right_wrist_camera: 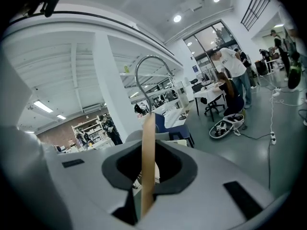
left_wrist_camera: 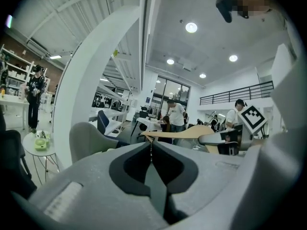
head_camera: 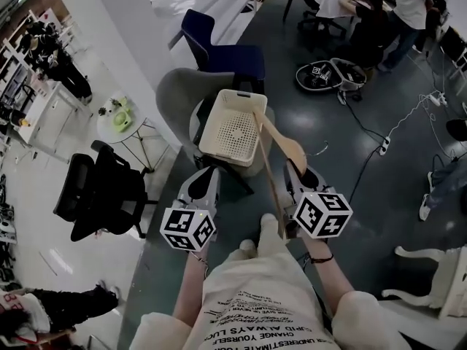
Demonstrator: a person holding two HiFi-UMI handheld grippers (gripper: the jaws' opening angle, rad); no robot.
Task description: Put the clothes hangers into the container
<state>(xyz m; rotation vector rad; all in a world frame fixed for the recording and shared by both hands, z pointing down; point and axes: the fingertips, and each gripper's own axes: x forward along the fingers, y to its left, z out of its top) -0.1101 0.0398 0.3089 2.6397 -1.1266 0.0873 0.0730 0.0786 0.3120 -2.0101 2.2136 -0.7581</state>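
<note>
Close in, clamps right gripper (head_camera: 295, 172) on wooden hanger (head_camera: 286, 149), held edgewise to slip into cream basket (head_camera: 211, 119) ahead; holds left gripper (head_camera: 206, 179) pinched shut, empty.

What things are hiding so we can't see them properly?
- Left gripper view: the grey left gripper blocks the basket.
- Right gripper view: the hanger shows only its thin edge and hook; the right tongs hide its lower part.
- Head view: green things on the round table are too small to name.

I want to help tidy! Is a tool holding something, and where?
The right tool grips the wooden clothes hanger by one wooden arm. The left tool holds nothing.
</note>
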